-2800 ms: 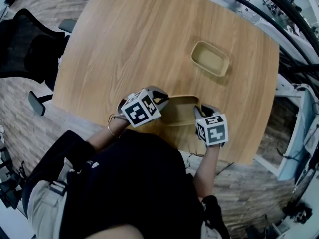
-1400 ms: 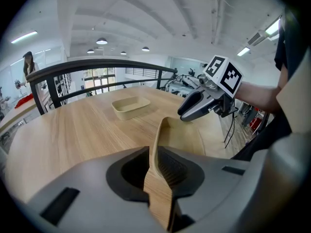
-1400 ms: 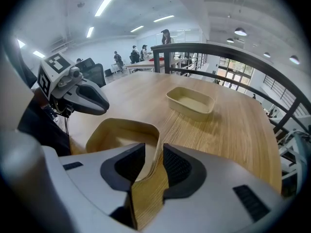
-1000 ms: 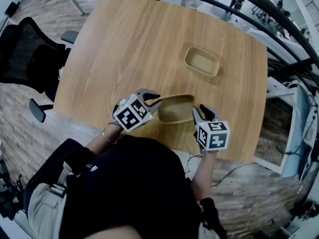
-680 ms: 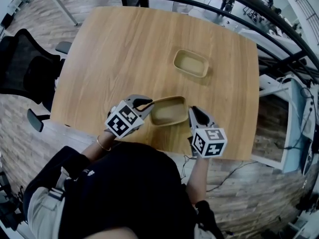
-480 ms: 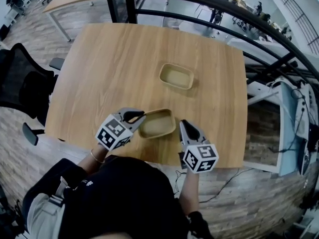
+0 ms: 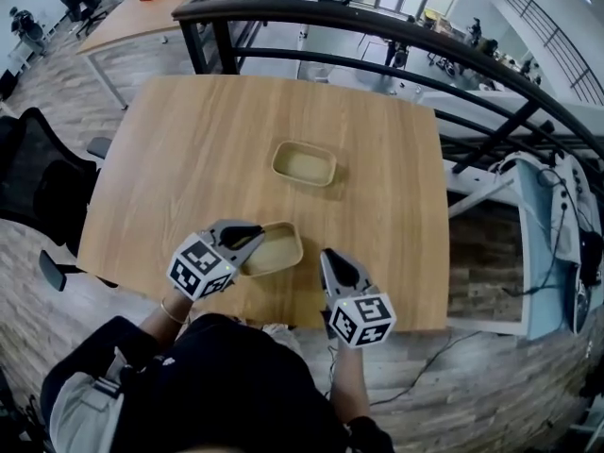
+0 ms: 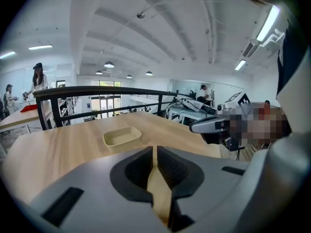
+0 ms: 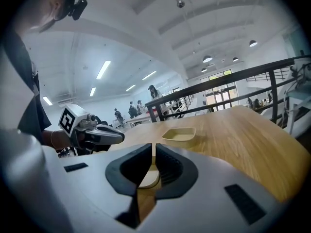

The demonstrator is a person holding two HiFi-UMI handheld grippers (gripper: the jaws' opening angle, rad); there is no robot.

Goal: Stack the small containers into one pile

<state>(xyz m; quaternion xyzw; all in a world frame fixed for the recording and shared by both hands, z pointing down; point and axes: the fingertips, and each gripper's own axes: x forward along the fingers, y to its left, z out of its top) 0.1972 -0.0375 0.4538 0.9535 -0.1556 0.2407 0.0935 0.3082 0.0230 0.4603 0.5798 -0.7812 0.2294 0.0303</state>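
Two shallow beige containers are on the wooden table (image 7: 179,149). The far container (image 7: 304,162) lies alone near the middle, also in the left gripper view (image 8: 121,137) and the right gripper view (image 9: 179,135). The near container (image 7: 274,249) is close to the front edge. My left gripper (image 7: 250,237) is shut on its left rim, which shows as a thin beige strip between the jaws (image 8: 155,152). It seems slightly raised. My right gripper (image 7: 327,255) is to its right, clear of it, shut with nothing held (image 9: 153,152).
A black office chair (image 7: 38,192) stands left of the table. A black railing (image 7: 330,15) runs behind the far edge, with desks and people beyond it. White equipment and cables (image 7: 557,225) lie right of the table.
The right gripper has come off the near container's right end and closed its jaws on nothing. The left gripper keeps its hold and has risen a little. The head view now takes in more of the room.
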